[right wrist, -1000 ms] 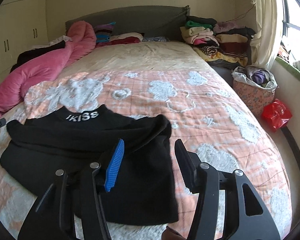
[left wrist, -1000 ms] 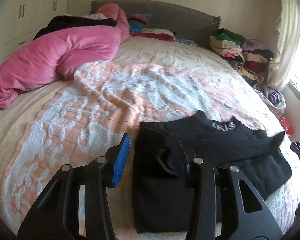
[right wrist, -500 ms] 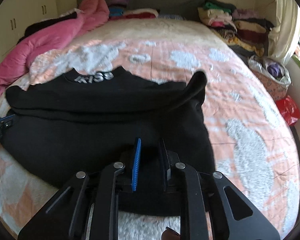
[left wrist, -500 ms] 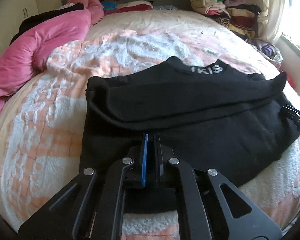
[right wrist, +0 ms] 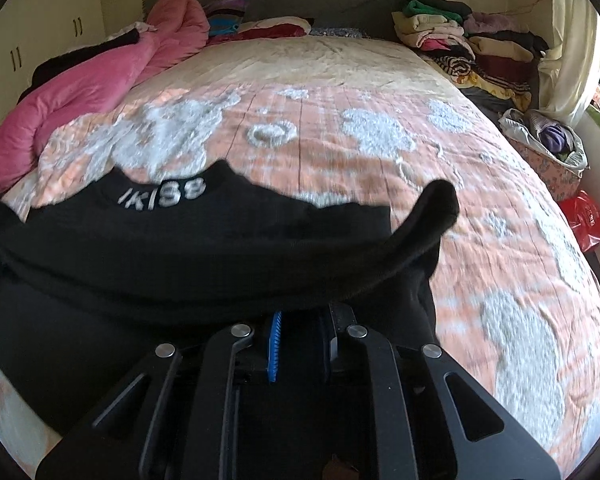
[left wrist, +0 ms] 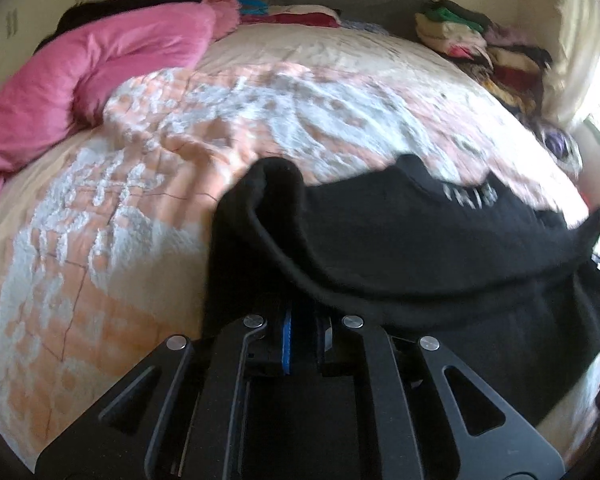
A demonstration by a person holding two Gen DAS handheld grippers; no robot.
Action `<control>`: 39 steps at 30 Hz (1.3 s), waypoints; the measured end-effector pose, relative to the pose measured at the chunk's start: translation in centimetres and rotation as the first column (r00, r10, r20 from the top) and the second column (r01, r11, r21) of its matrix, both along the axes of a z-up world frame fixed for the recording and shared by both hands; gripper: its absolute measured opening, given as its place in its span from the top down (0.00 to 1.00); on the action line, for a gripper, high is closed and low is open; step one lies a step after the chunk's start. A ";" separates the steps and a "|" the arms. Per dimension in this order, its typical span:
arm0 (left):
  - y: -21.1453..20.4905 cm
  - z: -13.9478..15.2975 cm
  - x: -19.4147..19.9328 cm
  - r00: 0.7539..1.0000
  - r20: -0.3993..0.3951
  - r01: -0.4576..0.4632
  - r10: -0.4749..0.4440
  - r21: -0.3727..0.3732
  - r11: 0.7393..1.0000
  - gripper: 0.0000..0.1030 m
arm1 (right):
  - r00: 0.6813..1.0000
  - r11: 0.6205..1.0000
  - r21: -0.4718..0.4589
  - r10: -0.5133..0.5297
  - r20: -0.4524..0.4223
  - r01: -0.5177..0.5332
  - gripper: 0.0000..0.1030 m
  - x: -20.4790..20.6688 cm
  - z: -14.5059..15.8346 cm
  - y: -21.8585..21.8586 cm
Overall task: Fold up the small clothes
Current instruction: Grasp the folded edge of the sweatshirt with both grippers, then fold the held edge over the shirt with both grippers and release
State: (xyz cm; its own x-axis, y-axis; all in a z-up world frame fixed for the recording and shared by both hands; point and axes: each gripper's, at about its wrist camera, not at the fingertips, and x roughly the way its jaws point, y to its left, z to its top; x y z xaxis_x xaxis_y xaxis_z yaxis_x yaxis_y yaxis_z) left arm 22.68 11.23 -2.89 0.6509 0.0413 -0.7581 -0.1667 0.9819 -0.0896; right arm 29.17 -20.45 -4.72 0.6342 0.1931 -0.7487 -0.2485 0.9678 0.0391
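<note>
Left wrist view shows your left gripper at the bottom centre, its black fingers pinched on the near hem of the black knit sweater with white lettering at the collar. Right wrist view shows your right gripper likewise clamped on the same hem, the blue ribbed pad pressed into cloth. That sweater fills the lower middle of both frames, a sleeve end curling up beside each gripper. It lies on the peach and white fleece blanket covering the bed. A pink quilted duvet bunches at upper left; a stack of folded clothes sits upper right.
</note>
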 end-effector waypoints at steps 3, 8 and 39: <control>0.8 0.6 0.9 1.000 0.012 -0.028 0.028 -0.019 0.999 0.94 | 1.000 1.000 0.023 -0.022 0.012 0.022 0.87 1.5 0.7 -0.2; 2.3 2.1 1.6 0.995 0.062 -0.075 0.080 -0.076 0.994 0.90 | 0.998 0.999 0.031 -0.038 0.051 0.037 0.87 2.9 2.3 -0.2; 4.3 3.3 0.8 0.985 0.159 -0.078 0.074 0.017 0.997 0.99 | 0.981 0.988 0.089 -0.135 0.139 0.123 0.92 2.3 3.5 -5.7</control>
